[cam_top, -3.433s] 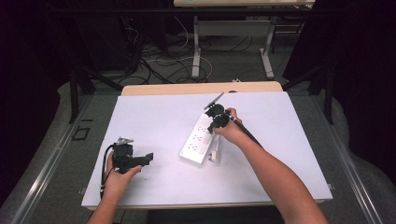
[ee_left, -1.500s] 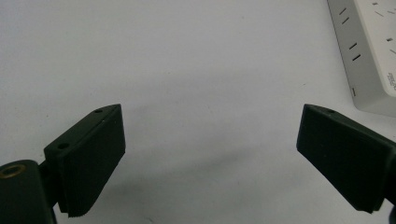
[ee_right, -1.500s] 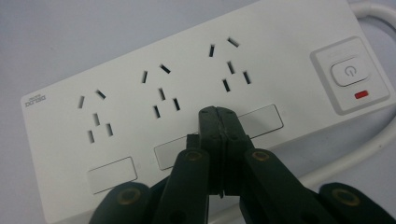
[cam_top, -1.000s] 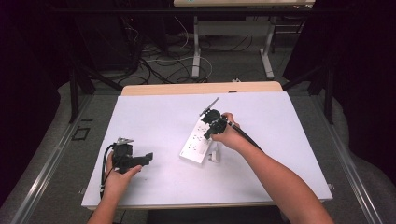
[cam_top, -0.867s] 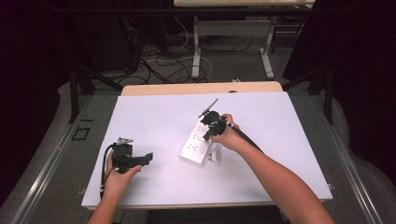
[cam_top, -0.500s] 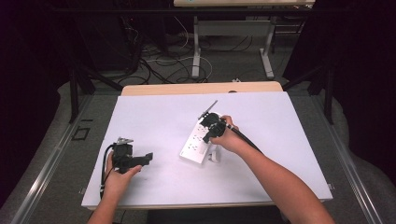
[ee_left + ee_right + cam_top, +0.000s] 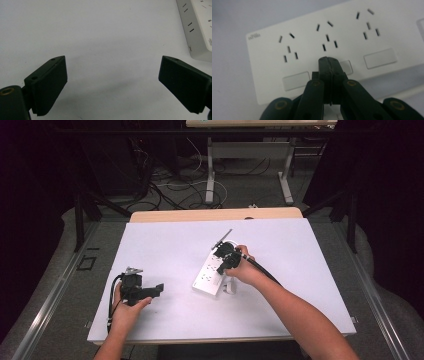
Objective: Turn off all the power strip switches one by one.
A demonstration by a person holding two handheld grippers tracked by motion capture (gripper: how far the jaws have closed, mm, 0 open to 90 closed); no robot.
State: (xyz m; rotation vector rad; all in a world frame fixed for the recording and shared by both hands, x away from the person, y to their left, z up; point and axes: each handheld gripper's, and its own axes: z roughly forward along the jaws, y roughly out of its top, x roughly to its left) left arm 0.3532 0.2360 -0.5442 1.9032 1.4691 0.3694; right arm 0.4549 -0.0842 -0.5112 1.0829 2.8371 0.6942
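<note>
Three socket groups, each with its own rocker switch, run along the white power strip point(image 7: 214, 275), which lies flat and slantwise near the middle of the counter point(image 7: 310, 270). The right claw point(image 7: 329, 62) has its jaws pressed together with nothing between them, the joined tips sitting at the middle switch point(image 7: 348, 67); whether they actually touch it or hang just above I cannot tell. That pose looks like a poke at the switch, not a grasp. The left claw point(image 7: 112, 82) is spread wide and empty, low over bare counter well to the left of the strip, whose near corner shows at the top right of the left gripper view. As for handling, the strip looks like a stiff moulded plastic body, fairly light, smooth and likely slippery on this plain white surface, so a push on a switch could skate it sideways unless pressed straight down. To lift or steady it, the long narrow edges seem the best hold, across the width, away from the switches and slots. A small white object point(image 7: 229, 287) lies just beside the strip under the right hand point(image 7: 242, 270); what it is I cannot make out. No containers are on the counter.
</note>
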